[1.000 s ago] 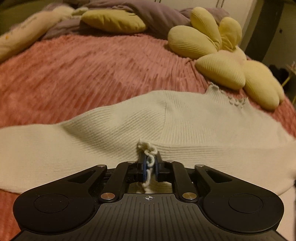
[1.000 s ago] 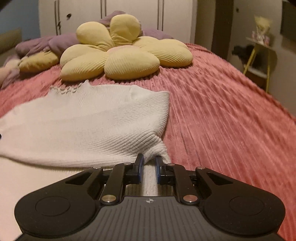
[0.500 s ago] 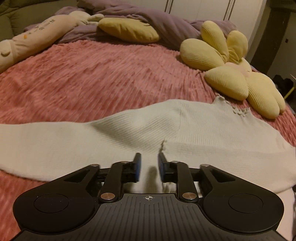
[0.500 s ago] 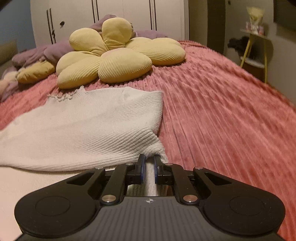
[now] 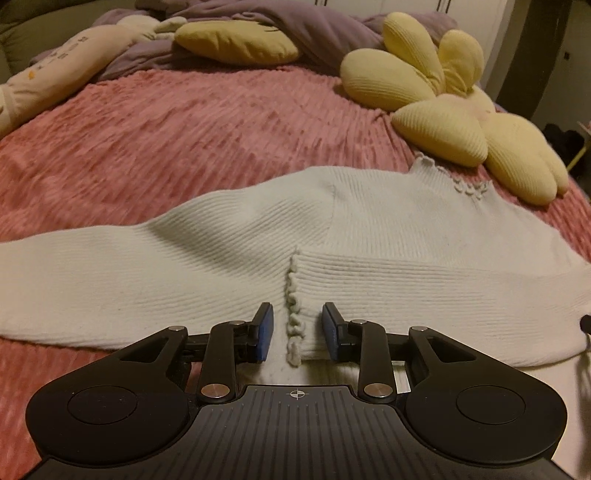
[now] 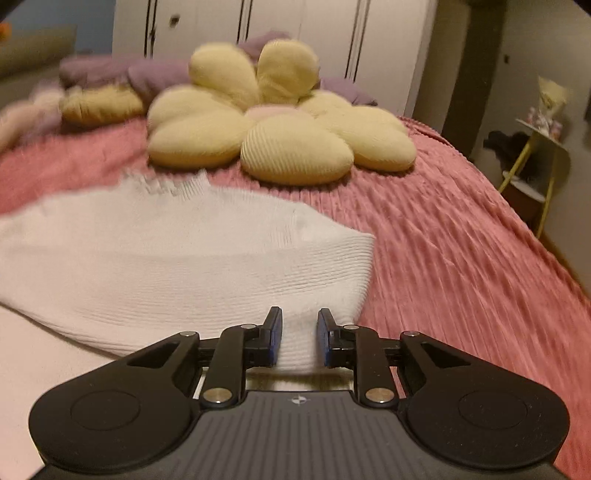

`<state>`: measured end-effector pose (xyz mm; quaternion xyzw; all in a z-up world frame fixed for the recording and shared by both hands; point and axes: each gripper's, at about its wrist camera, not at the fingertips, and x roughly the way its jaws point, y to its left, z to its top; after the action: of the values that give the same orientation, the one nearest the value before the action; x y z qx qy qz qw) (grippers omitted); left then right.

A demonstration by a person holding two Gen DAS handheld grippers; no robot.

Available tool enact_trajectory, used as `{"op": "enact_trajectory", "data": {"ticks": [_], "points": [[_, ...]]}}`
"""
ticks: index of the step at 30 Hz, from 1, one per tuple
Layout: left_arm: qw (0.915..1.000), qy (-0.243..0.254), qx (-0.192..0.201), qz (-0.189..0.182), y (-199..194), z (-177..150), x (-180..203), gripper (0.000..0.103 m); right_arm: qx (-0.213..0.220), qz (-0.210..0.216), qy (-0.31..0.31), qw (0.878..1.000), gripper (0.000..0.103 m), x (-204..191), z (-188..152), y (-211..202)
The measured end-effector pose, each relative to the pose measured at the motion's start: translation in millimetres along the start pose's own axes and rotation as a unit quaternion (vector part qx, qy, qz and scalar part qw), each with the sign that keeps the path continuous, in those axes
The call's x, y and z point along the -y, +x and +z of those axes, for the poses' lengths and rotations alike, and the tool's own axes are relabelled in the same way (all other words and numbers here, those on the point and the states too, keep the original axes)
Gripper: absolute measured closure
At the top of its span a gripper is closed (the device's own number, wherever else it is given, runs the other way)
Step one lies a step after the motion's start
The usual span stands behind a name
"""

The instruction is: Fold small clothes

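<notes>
A cream ribbed knit sweater (image 5: 369,225) lies on the pink bedspread (image 5: 184,140), one sleeve stretched out to the left and the other folded across the body. My left gripper (image 5: 297,325) is open, its blue pads either side of the folded sleeve's frilly cuff (image 5: 293,314), which lies free on the sweater. In the right wrist view the sweater (image 6: 166,258) fills the left half. My right gripper (image 6: 299,332) is open over the folded edge at the sweater's right side, not holding it.
A yellow flower-shaped cushion (image 6: 280,136) lies just beyond the collar, also seen in the left wrist view (image 5: 443,110). Purple bedding (image 5: 295,26) and another yellow pillow (image 5: 236,46) are at the bed's head. A small yellow side table (image 6: 535,158) stands past the bed's right edge.
Both grippers have opened. The left one let go of the frilly cuff, which now lies on the sweater; the right one released the folded edge. Both have drawn back slightly.
</notes>
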<state>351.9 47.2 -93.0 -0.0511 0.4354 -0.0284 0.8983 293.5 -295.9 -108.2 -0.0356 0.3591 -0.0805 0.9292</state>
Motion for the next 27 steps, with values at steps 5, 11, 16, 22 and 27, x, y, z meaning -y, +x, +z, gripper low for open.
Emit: {"op": "enact_trajectory", "data": {"ticks": [5,11,16,22,27], "points": [[0.9997,0.020,0.000,0.015,7,3,8,0.070,-0.021,-0.034,-0.037,0.999,0.086,2,-2,26],[0.9991,0.028,-0.001,0.030,10,4,9,0.058,-0.017,-0.051,-0.055,0.997,0.086,-4,-5,32],[0.9993,0.021,-0.007,0.031,0,6,6,0.056,-0.027,-0.057,-0.066,0.996,0.086,-8,1,30],[0.9992,0.038,-0.004,0.014,-11,-1,17,0.056,-0.008,-0.025,-0.051,0.998,0.082,-11,1,-2],[0.9991,0.034,-0.007,0.023,-2,-2,13,0.038,-0.032,-0.034,-0.080,0.996,0.082,-19,-10,9]]}}
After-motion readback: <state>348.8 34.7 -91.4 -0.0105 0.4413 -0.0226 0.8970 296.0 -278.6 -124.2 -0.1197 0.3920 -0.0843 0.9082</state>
